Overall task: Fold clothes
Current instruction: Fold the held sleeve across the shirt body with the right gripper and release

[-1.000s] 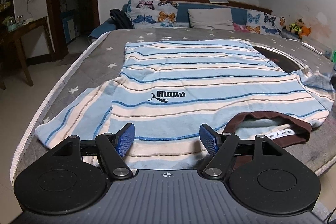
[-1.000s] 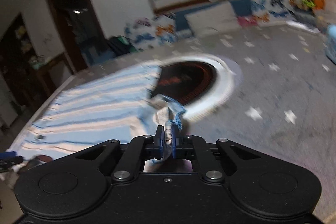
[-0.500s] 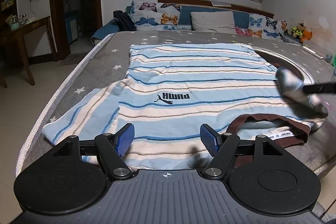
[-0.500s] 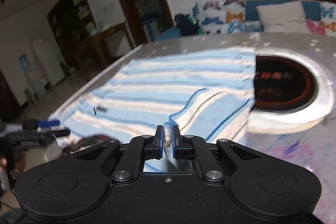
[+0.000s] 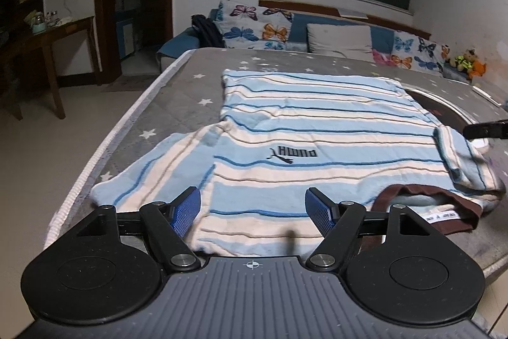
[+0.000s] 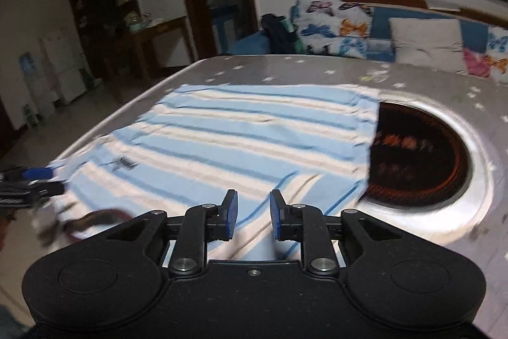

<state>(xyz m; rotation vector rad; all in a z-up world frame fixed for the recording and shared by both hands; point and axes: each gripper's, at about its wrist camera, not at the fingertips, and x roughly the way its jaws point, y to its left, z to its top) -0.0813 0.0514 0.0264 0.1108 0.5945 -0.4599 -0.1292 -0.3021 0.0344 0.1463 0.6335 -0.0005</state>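
A blue and cream striped T-shirt with a brown collar lies flat on the grey star-patterned table, logo up. Its right sleeve is folded inward onto the body. My left gripper hovers open over the shirt's near edge beside the collar, holding nothing. In the right wrist view the same shirt spreads ahead, and my right gripper is open just above the folded sleeve, nothing between its blue pads. The right gripper's tip shows at the left view's right edge.
A round black and orange cooktop is set in the table right of the shirt. A sofa with butterfly cushions stands behind. A wooden side table and doorway lie left. The table edge drops to floor.
My right gripper carried the right sleeve inward over the shirt, then opened and let it go. The left gripper stayed open and rose slightly.
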